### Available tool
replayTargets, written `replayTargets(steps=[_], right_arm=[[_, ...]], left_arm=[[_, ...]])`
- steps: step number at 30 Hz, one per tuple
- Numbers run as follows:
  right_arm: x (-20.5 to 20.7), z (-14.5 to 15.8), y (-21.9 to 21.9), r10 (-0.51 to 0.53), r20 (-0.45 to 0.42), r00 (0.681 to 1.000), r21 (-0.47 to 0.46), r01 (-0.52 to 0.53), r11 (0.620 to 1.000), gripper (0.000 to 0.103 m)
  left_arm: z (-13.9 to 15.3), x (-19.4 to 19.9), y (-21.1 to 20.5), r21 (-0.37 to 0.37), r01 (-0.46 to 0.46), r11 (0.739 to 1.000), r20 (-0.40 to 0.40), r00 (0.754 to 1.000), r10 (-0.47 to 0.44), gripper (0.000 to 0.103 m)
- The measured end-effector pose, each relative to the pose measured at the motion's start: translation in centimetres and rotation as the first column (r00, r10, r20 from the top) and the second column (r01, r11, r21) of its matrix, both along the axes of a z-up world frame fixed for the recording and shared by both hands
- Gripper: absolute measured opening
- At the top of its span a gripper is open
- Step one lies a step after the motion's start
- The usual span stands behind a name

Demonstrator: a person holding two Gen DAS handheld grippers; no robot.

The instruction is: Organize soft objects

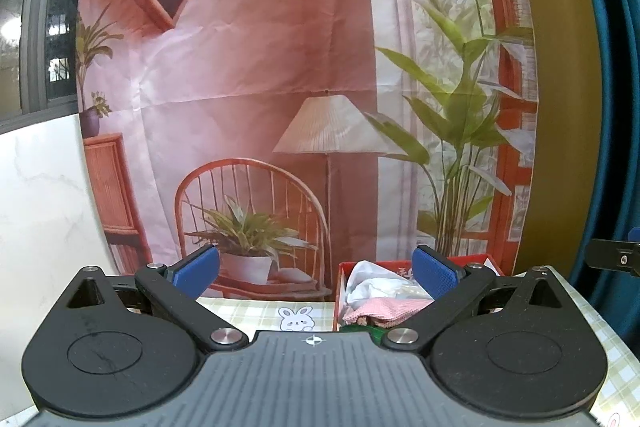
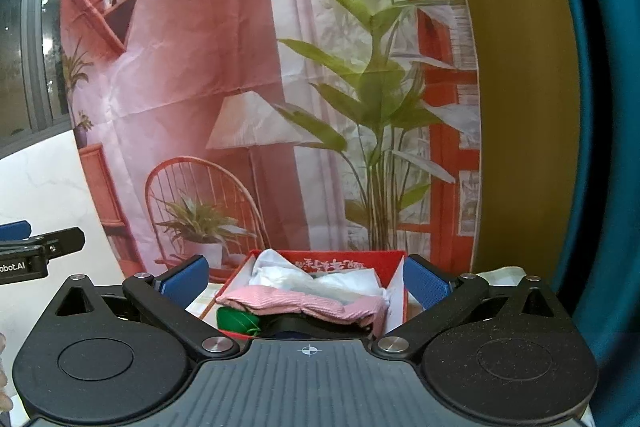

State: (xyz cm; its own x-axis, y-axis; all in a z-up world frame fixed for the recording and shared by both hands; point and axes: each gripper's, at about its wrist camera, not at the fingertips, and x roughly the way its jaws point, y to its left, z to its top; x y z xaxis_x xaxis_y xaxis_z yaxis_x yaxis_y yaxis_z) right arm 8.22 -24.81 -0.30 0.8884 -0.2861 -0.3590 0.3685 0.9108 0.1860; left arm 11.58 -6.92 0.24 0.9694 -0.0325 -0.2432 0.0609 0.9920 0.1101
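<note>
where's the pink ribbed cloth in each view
Left wrist: pink ribbed cloth lies low and right of centre, in the red cardboard box.
Right wrist: same cloth sits low and central, draped across the box front.
Shared landmark: crumpled white fabric behind it.

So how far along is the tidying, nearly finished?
Looks well along: the red box already holds a pink cloth, white fabric and something green. Nothing is in hand; the left gripper and right gripper are open and empty. No loose items show on the checked tablecloth, though much of it is hidden.
</note>
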Motion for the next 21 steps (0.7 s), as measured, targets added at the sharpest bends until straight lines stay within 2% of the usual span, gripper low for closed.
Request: replayTargets(steps=[21], right_arm=[[-0.26, 0.49, 0.63, -0.013, -0.004, 1.000, -0.048, 0.013, 0.999, 0.103]], left_arm=[[-0.60, 0.43, 0.58, -0.017, -0.009, 1.000, -0.042, 0.999, 0.008, 0.103]])
